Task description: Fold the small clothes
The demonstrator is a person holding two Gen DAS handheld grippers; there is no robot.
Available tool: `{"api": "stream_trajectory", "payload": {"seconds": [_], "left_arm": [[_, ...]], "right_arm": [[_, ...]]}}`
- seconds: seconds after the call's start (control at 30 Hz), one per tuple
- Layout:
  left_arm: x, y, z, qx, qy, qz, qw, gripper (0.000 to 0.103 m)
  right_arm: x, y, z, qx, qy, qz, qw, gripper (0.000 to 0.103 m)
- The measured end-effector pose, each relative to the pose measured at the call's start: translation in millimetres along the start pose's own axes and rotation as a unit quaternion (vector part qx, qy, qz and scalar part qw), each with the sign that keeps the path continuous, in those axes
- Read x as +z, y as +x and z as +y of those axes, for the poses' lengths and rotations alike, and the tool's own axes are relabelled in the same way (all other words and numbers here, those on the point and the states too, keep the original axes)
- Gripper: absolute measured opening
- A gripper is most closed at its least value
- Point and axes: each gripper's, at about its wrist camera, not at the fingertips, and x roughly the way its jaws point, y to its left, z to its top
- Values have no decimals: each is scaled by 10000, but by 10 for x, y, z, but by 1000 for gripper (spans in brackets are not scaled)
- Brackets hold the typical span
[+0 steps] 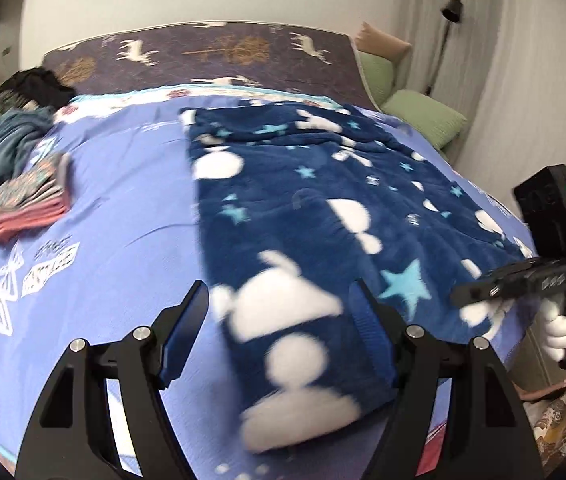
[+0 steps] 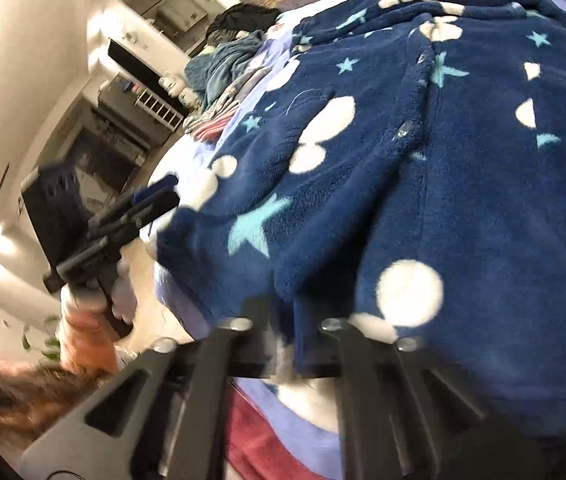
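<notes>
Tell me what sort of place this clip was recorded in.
Most likely a home bedroom: a bed with a lilac printed sheet, green pillows by a curtained wall, and a blue star-patterned fleece garment spread out, with folded clothes beside it.

The left hand-held gripper (image 1: 279,320) is held with its jaws wide apart, tilted downward. The right hand-held gripper (image 2: 285,344) is closed, gripped by a white-gloved hand (image 1: 559,328).
</notes>
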Motion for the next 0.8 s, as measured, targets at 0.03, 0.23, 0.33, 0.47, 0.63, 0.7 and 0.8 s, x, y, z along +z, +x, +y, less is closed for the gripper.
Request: {"api": "stream_trajectory", "payload": {"seconds": [0.03, 0.23, 0.33, 0.47, 0.63, 0.7, 0.8], "left_arm": [[-21, -35, 60, 31, -115, -49, 9999, 73], [-115, -130, 184, -160, -319, -117, 9993, 73], [-146, -76, 183, -360, -389, 50, 9986, 73], [-250, -37, 146, -602, -349, 399, 9968, 73], [-404, 86, 138, -1007, -602, 740, 9903, 73], [-417, 137, 164, -1304, -894, 621, 9855, 74], [-422, 212, 196, -1789, -1310, 590, 9733, 19]], "right_arm": [[27, -115, 39, 59, -16, -214, 9998, 5], [76, -743, 50, -426, -150, -742, 9962, 6], [-16, -511, -139, -608, 257, -335, 9973, 12], [-83, -495, -132, -1189, -8, -508, 9916, 33], [-91, -573, -94, -850, -80, -543, 9949, 49], [-95, -456, -111, -719, -46, -343, 9968, 50], [-139, -285, -166, -807, 104, -149, 9966, 14]]}}
